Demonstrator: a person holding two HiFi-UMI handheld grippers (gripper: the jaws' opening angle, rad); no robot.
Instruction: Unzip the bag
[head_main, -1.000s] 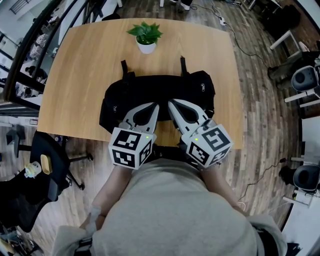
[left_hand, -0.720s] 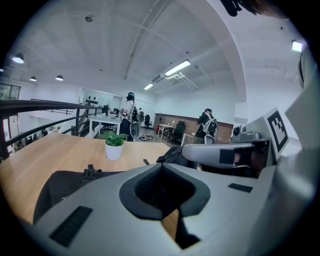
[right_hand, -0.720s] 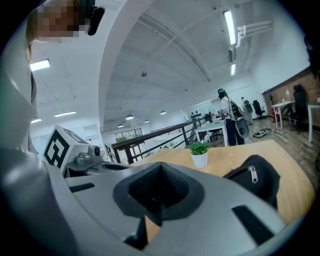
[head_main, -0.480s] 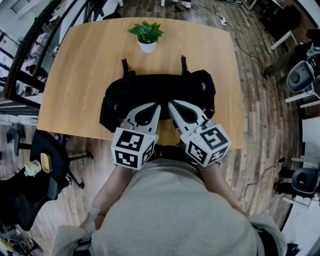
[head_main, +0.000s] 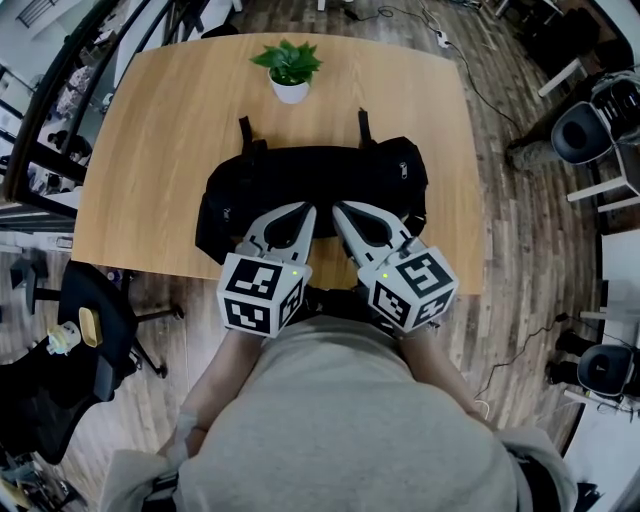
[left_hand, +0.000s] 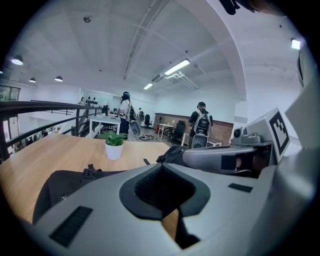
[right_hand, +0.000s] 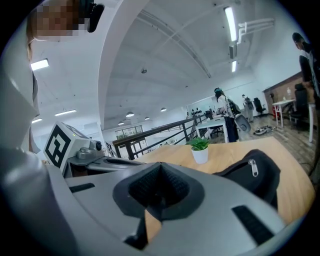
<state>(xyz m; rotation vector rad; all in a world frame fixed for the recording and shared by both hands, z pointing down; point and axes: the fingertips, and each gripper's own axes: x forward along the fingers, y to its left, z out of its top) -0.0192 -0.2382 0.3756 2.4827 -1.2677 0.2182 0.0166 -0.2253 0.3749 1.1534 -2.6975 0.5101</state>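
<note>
Here, left hand-held gripper and right hand-held gripper are held pressed together, empty, by the bag on the bench; zip open or closed cannot be told.

Bright, even light comes from ceiling strip lamps, leaving only soft shadows on the worktop. Every view bulges at its edges, and both gripper views have dark corners. Up close, the left hand-held gripper and right hand-held gripper look blurred.

Upper-right office chair has rolled left & up in frame; second chair, lower right, now sits lower. Bag & plant shifted slightly up w/ the view
</note>
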